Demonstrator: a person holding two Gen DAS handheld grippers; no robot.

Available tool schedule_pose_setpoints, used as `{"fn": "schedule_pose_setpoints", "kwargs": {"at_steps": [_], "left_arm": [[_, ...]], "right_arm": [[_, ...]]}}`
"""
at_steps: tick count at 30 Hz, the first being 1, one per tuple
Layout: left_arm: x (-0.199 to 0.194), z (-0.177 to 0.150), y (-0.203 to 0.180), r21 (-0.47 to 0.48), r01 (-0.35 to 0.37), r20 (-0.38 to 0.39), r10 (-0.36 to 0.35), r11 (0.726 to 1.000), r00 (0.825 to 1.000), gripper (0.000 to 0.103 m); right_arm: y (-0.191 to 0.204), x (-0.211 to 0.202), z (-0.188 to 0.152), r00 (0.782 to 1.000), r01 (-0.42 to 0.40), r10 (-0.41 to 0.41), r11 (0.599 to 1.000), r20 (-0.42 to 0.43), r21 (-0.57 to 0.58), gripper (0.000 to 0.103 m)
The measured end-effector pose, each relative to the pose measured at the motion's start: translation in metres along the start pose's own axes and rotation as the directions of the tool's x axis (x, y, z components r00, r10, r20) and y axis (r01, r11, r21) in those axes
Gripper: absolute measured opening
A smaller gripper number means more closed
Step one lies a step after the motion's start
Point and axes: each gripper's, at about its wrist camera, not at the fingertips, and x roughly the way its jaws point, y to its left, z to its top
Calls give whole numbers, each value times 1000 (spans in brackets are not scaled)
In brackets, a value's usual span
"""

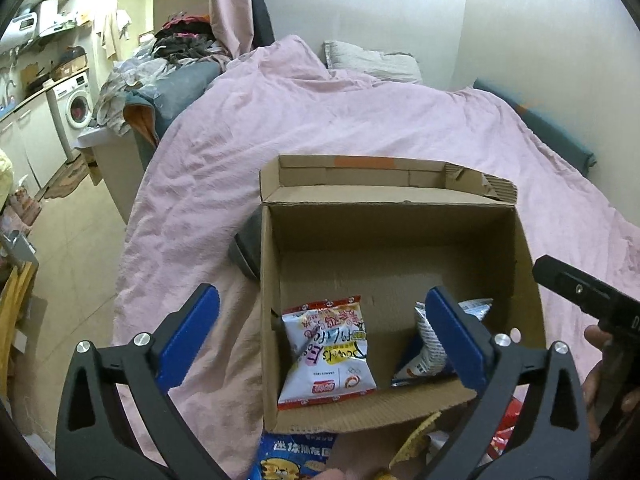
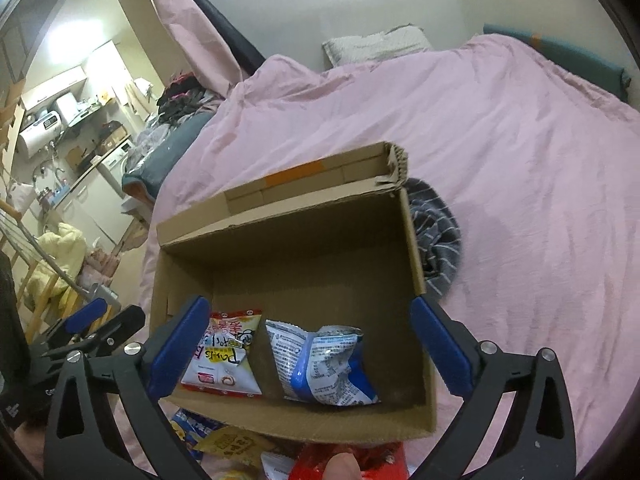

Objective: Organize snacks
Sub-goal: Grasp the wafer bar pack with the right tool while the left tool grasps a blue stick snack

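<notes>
An open cardboard box (image 1: 400, 216) (image 2: 288, 240) sits on a pink bed. Inside lie a white and red snack bag (image 1: 328, 356) (image 2: 224, 356) on the left and a blue and white snack bag (image 1: 424, 344) (image 2: 324, 364) on the right. My left gripper (image 1: 324, 336) is open and empty, hovering over the box's near left part. My right gripper (image 2: 308, 340) is open and empty above the box's near edge. More snack packets lie in front of the box: a blue one (image 1: 296, 456) (image 2: 192, 428), a yellow one (image 2: 232, 444) and a red one (image 2: 344, 460).
The pink duvet (image 1: 320, 112) (image 2: 520, 160) covers the bed. A grey striped cloth (image 2: 436, 240) lies beside the box's right side. A pillow (image 1: 372, 60) lies at the far wall. Clothes pile (image 1: 180, 44) and a washing machine (image 1: 76, 104) stand to the left.
</notes>
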Motion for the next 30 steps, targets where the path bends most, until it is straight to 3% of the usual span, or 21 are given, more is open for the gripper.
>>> {"fn": "schedule_pose_setpoints", "kwargs": {"at_steps": [8, 16, 24, 30], "left_arm": [[-33, -6, -1, 26, -40, 47, 39, 999, 998, 102], [-66, -25, 22, -88, -14, 78, 21, 996, 997, 103], [-78, -49, 28, -76, -67, 18, 68, 995, 998, 103], [-72, -71, 52, -116, -121, -77, 112, 986, 991, 103]], "right_arm": [[5, -27, -12, 1000, -2, 2, 1000, 21, -1, 103], [5, -56, -34, 1000, 16, -16, 1000, 3, -8, 103], [-3, -83, -58, 1000, 29, -29, 999, -9, 26, 103], [-13, -90, -76, 997, 70, -70, 997, -40, 17, 103]]}}
